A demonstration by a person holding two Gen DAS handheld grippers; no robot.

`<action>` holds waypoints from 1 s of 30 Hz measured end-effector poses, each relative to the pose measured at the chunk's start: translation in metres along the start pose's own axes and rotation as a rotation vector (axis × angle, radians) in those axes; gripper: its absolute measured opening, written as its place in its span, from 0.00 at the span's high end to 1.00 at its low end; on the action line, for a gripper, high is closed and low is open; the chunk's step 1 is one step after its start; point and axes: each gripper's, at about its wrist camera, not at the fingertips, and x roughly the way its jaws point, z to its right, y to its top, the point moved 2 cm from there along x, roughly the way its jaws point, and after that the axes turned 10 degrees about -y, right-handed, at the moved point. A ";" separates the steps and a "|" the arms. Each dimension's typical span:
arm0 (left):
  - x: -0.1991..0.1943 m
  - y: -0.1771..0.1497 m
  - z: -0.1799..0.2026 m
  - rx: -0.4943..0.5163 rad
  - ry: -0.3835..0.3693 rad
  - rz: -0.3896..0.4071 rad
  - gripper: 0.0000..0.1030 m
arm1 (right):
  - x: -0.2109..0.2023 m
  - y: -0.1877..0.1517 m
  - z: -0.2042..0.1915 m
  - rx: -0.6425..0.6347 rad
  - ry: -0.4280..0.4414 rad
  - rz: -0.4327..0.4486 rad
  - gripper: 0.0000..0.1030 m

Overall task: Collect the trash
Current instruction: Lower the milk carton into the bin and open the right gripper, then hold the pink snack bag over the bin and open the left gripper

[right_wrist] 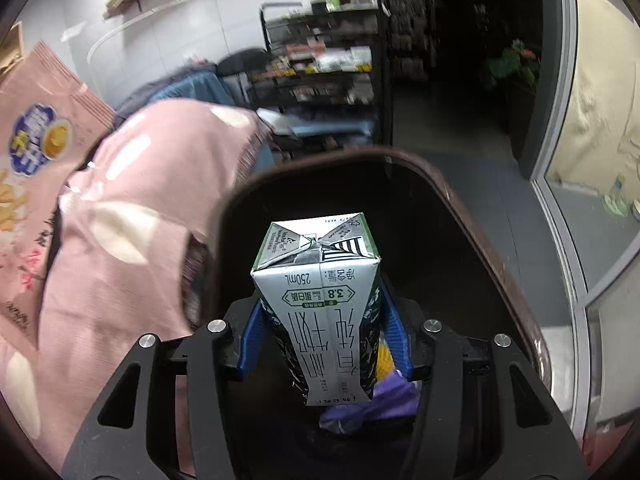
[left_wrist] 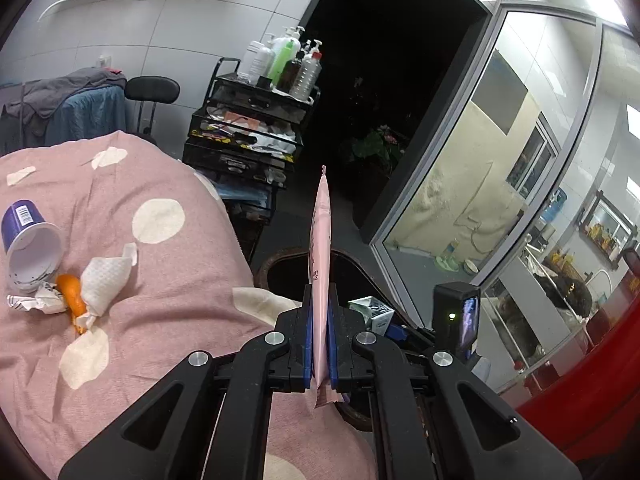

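Spreading across the left of both views, a pink dotted bedspread [left_wrist: 168, 184] carries a tipped purple paper cup [left_wrist: 28, 236], crumpled paper towel [left_wrist: 106, 280] and orange peel [left_wrist: 72, 296]. Beside it stands a dark trash bin [right_wrist: 460, 200]. Over its mouth, the right gripper [right_wrist: 320, 344] has its fingers clamped on a milk carton [right_wrist: 320, 280]. The left gripper [left_wrist: 320, 344] pinches a flat pink snack bag [left_wrist: 321, 248] edge-on, fingers clenched.
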 end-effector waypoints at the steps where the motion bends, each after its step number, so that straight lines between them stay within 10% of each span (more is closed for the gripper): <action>1: 0.003 0.000 0.001 0.003 -0.002 -0.007 0.94 | 0.003 -0.001 0.001 -0.002 -0.008 -0.014 0.50; 6: 0.015 -0.001 0.007 0.016 -0.011 -0.035 0.94 | 0.013 -0.011 0.008 0.037 -0.006 -0.066 0.49; 11: 0.024 -0.001 0.010 0.031 -0.016 -0.060 0.94 | 0.006 -0.016 0.013 0.060 -0.023 -0.030 0.27; 30: 0.076 -0.005 0.022 0.046 -0.020 -0.176 0.94 | -0.082 -0.009 0.043 0.234 -0.211 0.336 0.13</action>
